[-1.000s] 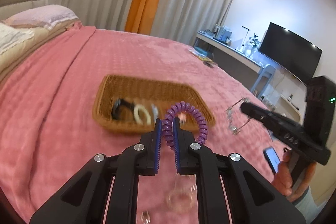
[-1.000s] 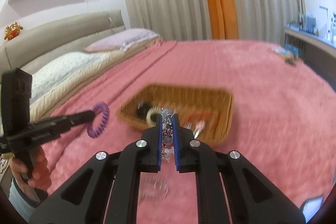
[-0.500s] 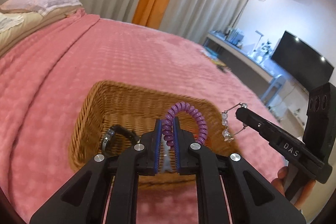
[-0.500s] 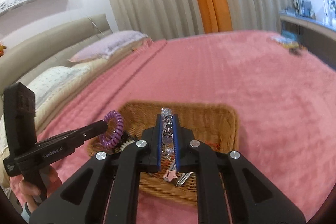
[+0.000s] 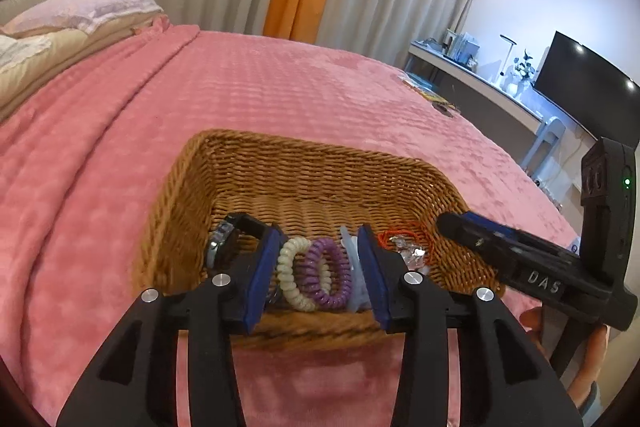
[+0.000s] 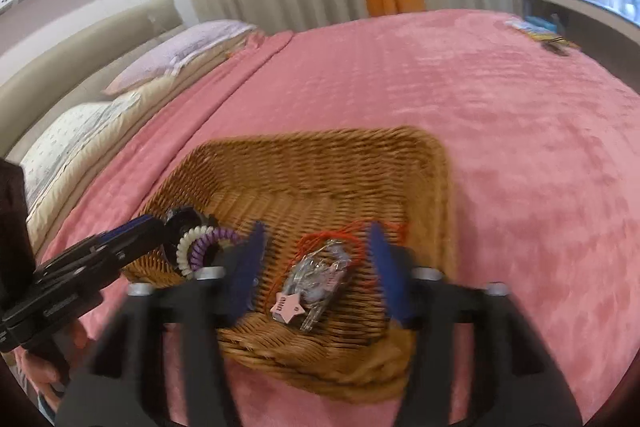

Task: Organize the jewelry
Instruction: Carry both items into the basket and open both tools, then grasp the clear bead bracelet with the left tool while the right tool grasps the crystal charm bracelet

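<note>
A wicker basket sits on the pink bedspread. Over its near edge my left gripper has its jaws opening; the purple coil hair tie lies loose in the basket between them, beside a cream coil tie and a black watch. Over the basket's right part my right gripper is opening as well. The beaded bracelet lies below it, free of the pads, among a red cord and a pink star clip. The right gripper's body also shows in the left wrist view.
The pink bedspread spreads wide around the basket. Pillows and a headboard lie at the far left. A desk with a dark screen stands at the right. Small items rest near the bed's far corner.
Both grippers came down over the basket and their jaws parted. The purple coil tie dropped from the left one and the beaded bracelet from the right one into the basket.
</note>
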